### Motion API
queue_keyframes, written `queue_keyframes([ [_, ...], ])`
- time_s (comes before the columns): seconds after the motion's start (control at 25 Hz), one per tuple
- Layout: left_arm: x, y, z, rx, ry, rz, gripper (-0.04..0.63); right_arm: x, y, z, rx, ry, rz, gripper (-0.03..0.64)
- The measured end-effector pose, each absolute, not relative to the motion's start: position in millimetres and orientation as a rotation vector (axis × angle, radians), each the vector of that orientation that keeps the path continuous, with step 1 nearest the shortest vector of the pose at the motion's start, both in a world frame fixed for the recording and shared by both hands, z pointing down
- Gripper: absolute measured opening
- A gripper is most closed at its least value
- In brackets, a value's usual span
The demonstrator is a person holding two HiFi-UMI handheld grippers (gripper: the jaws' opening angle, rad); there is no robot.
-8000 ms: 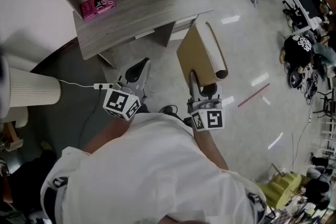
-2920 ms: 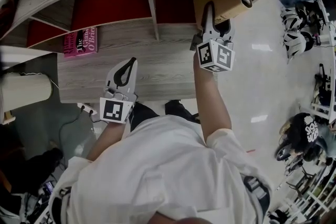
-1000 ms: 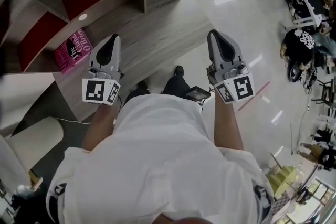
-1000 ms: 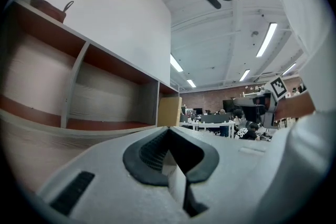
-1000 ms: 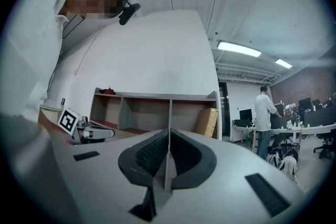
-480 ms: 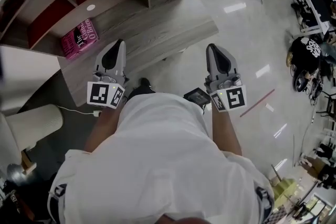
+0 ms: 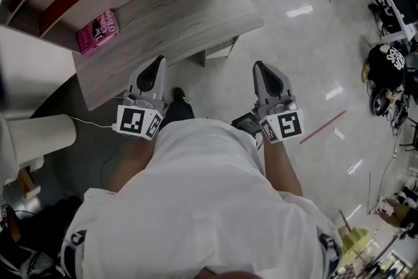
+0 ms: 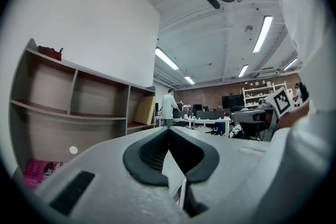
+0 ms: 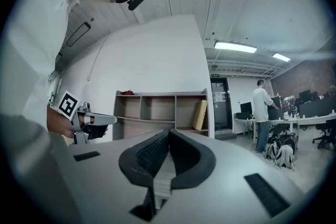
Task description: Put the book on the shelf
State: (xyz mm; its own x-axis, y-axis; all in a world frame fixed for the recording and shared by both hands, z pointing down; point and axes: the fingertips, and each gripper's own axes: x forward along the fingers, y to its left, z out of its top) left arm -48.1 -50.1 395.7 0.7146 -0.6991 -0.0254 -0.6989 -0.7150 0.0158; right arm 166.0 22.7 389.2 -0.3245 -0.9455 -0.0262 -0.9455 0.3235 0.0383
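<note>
Placement judged complete: the flat tan book (image 9: 200, 114), released moments ago, now leans in the rightmost compartment of the pale wooden shelf (image 9: 157, 94), well apart from the right gripper (image 7: 260, 66) and left gripper (image 7: 159, 61), both withdrawn to mid-frame, fingers pressed together, empty.

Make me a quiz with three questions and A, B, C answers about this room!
1. Where is the tan book? A on a chair B on the floor C leaning in the shelf
2. The lying book on the desk is: A pink B green C blue
3. The right gripper has its jaws: A wide open B shut, empty C shut on a book
Answers: 1 C, it leans in the shelf's end compartment; 2 A, its cover is pink; 3 B, the jaws meet with nothing between.
</note>
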Motion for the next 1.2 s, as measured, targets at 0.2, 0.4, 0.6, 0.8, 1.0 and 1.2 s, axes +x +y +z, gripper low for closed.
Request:
queue_keyframes([
  [0.2, -33.0, -1.5, 403.7, 2.892, -1.179, -0.004, 0.012, 175.6, 67.9, 400.2, 1.795, -2.583, -0.028, 0.015],
  [0.4, -22.2, 45.2, 427.3, 2.848, -1.136, 0.062, 0.012, 175.9, 111.0, 418.3, 1.727, -2.636, 0.035, 0.015],
  [0.6, -16.9, 82.3, 440.5, 2.842, -1.106, 0.135, 0.012, 181.0, 142.6, 434.9, 1.729, -2.644, 0.083, 0.015],
  [0.8, -24.5, 97.7, 440.7, 2.840, -1.013, 0.125, 0.012, 173.7, 155.0, 440.8, 1.761, -2.643, 0.132, 0.015],
  [1.0, -40.3, 87.9, 446.5, 2.832, -0.934, 0.116, 0.012, 159.9, 145.0, 430.6, 1.834, -2.661, 0.228, 0.015],
  [1.2, -65.6, 76.6, 441.7, 2.824, -0.889, 0.092, 0.012, 127.1, 134.1, 412.9, 1.831, -2.681, 0.238, 0.015],
])
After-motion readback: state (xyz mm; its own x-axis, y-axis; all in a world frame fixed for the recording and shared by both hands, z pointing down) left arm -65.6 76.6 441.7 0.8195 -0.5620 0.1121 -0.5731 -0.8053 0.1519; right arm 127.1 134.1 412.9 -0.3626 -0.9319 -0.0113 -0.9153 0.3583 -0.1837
